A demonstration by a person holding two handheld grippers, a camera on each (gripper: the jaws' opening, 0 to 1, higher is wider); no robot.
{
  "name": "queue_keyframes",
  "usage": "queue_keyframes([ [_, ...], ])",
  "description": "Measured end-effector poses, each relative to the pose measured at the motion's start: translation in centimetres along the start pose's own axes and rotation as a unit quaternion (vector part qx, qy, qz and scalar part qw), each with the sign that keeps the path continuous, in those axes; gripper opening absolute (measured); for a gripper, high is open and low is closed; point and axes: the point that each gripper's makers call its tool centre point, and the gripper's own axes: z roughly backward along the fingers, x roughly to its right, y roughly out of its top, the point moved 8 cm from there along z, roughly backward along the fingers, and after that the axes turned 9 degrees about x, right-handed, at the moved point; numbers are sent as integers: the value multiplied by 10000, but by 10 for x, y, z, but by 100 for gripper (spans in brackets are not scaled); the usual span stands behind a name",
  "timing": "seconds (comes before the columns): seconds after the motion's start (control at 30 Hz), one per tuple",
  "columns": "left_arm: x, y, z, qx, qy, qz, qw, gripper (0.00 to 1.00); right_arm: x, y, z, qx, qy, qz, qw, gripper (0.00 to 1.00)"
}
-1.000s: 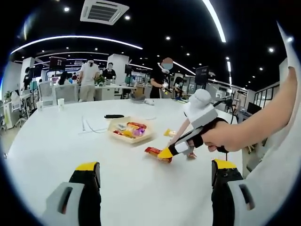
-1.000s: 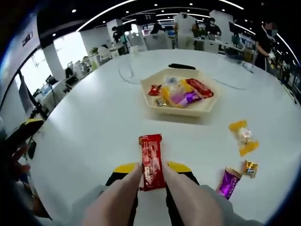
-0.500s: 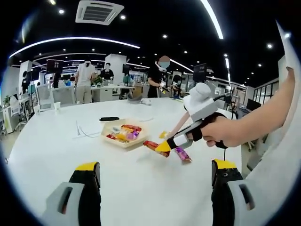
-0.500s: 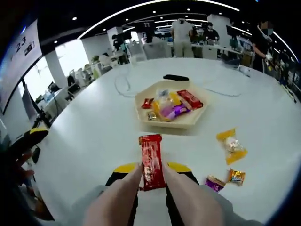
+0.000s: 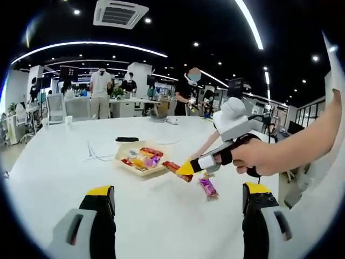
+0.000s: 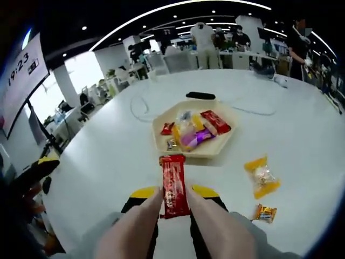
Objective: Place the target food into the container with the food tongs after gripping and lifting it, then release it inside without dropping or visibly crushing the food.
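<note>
Red wrapped bar (image 6: 173, 184) lengthwise above table, near beige snack-filled tray (image 6: 159, 141).

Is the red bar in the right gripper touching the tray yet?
Apart. The left gripper view shows the red bar, clamped in the right gripper, off the table beside the tray.

Open office: white table (image 5: 48, 162), black ceiling (image 5: 178, 21), strip lights (image 5: 89, 44)
</note>
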Motion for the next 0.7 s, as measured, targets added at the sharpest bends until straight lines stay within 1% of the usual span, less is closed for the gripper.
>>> queue_keyframes([
  [0.03,3,4,-1,-10,-27,-154,9999,99,4,2,0,25,18,-25,10000,21],
  [0.1,6,5,-5,-58,-61,-275,9996,99,5,4,1,55,26,-14,10000,21],
  [0.17,7,3,-8,-81,-83,-258,9996,99,8,5,-1,26,44,-16,10000,21],
  [0.37,9,2,-11,-94,-124,-210,9997,99,10,11,2,107,95,56,9999,21],
  [0.4,10,2,-11,-99,-134,-204,9997,99,9,14,3,106,136,-30,9998,21],
  [0.5,9,2,-11,-108,-141,-226,9996,99,7,17,5,128,152,-25,9998,21],
  [0.63,8,4,-10,-73,-104,-217,9997,99,4,20,6,121,202,-6,9997,21],
  [0.67,7,5,-8,-42,-36,-207,9998,99,3,25,6,150,258,118,9995,21],
  [0.7,7,5,-8,-41,-26,-205,9998,99,3,27,6,168,268,128,9994,21],
])
